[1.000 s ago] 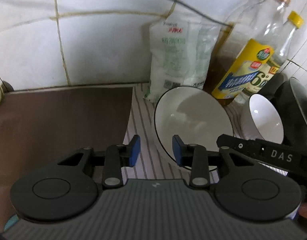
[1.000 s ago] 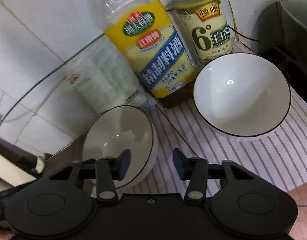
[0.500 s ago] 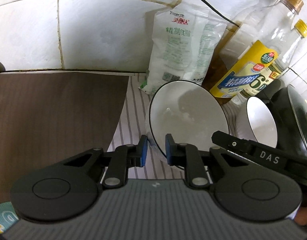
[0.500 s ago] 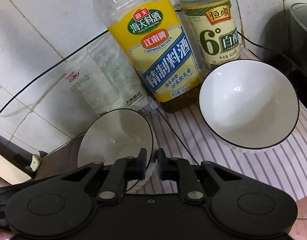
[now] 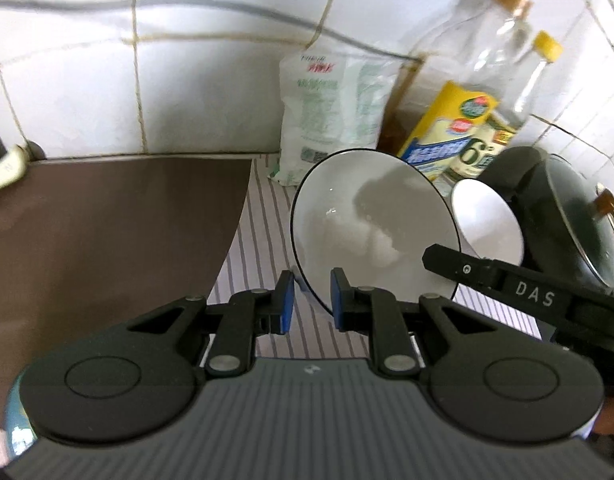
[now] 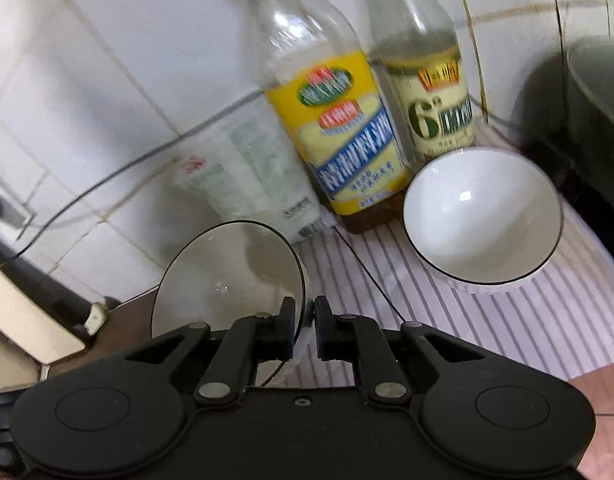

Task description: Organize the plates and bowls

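A bowl [image 5: 371,224] stood tilted on the striped mat [image 5: 263,240], gripped at its near rim; a second bowl [image 6: 483,216] sat right, with bottles [image 6: 347,136] and a bag [image 5: 331,108] behind against the far wall [image 5: 187,72].

The left wrist view is aimed steeply down along its fingers, close over the black-rimmed bowl [image 5: 371,224], toward the tiled wall [image 5: 211,80]. The right wrist view (angled less steeply) is set close too; that bowl [image 6: 227,276] and the yellow-labelled bottle [image 6: 347,152] are shared.
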Tool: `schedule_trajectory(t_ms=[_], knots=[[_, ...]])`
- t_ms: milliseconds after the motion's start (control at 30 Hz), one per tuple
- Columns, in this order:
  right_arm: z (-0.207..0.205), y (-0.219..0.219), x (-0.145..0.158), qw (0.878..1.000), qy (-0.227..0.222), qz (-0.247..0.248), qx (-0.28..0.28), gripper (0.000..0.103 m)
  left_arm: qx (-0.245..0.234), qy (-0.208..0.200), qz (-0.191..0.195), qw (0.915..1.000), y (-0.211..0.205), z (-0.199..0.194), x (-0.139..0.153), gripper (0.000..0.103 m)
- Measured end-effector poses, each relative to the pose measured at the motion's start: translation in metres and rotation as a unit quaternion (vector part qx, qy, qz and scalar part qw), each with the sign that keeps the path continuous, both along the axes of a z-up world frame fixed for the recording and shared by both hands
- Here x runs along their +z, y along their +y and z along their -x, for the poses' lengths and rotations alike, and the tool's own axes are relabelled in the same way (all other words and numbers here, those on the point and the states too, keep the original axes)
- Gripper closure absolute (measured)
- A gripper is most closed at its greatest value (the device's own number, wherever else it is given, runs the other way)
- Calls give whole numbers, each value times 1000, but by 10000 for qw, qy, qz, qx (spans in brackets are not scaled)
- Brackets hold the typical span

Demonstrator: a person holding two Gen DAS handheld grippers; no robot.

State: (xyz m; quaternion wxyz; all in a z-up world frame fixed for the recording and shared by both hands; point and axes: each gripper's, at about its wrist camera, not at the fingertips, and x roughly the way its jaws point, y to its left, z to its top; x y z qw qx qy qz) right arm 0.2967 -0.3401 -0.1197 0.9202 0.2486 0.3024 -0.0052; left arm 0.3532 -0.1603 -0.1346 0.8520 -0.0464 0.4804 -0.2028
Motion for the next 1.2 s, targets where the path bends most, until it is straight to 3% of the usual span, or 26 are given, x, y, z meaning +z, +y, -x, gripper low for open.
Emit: schedule_trajectory(t_ms=[200,400,833,933,1067,1200], knots=[[42,5,30,9995,-269,132,118,88,-89,30,152,9998,9,32,33,86],[84,3,28,9993,-350,58,98,88,-256,-11,82,9996,8,66,45,86],[133,1,-12,9998,-200,-37,-82,88,-480,418,-210,9978,-4,110,15,86],[138,7,-19,9996,-183,190,11,88,-470,499,-308,9972,-5,115,8,86],[144,25,-24,9934,-417,1072,35,87,-567,533,-337,9964,-9,116,3,86],[139,18,-30,9951,-393,908,91,88,-554,556,-568,9953,-14,115,-1,86]])
